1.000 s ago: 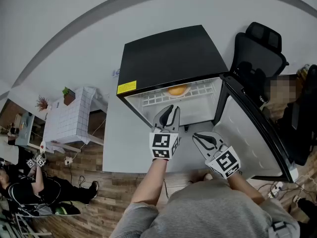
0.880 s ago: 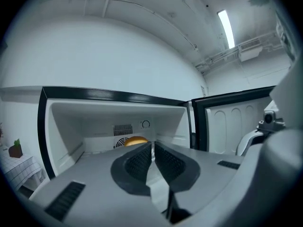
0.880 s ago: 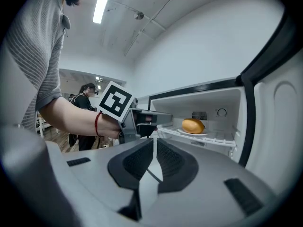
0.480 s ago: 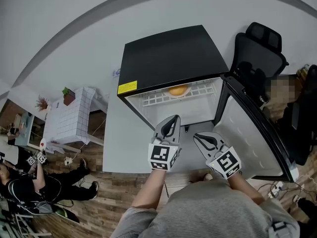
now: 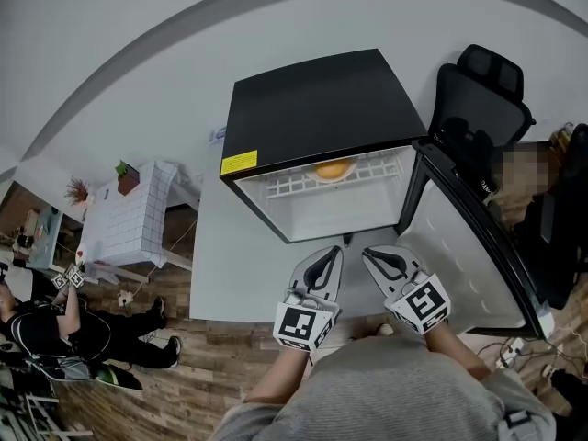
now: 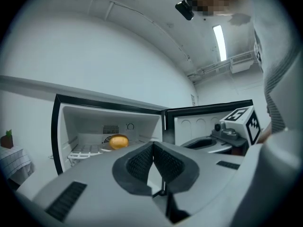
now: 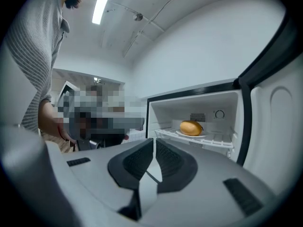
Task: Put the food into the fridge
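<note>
The black fridge (image 5: 322, 108) stands open, its door (image 5: 464, 246) swung out to the right. An orange-yellow rounded food item (image 5: 333, 167) lies on a white plate on the wire shelf (image 5: 303, 184) inside; it also shows as the food (image 6: 118, 141) in the left gripper view and the food (image 7: 191, 127) in the right gripper view. My left gripper (image 5: 329, 255) is in front of the opening, shut and empty. Beside it, my right gripper (image 5: 374, 255) is shut and empty too. Both point level at the fridge interior, well short of the shelf.
The fridge sits on a white surface (image 5: 225, 265) above a wooden floor. A black office chair (image 5: 478, 90) stands behind the open door. At the left are a small white table (image 5: 138, 214) with a plant and a person seated on the floor (image 5: 55, 338).
My left gripper has drawn back out of the fridge opening toward my body, and its jaws have come together. The right gripper has stayed in place. The food has not moved.
</note>
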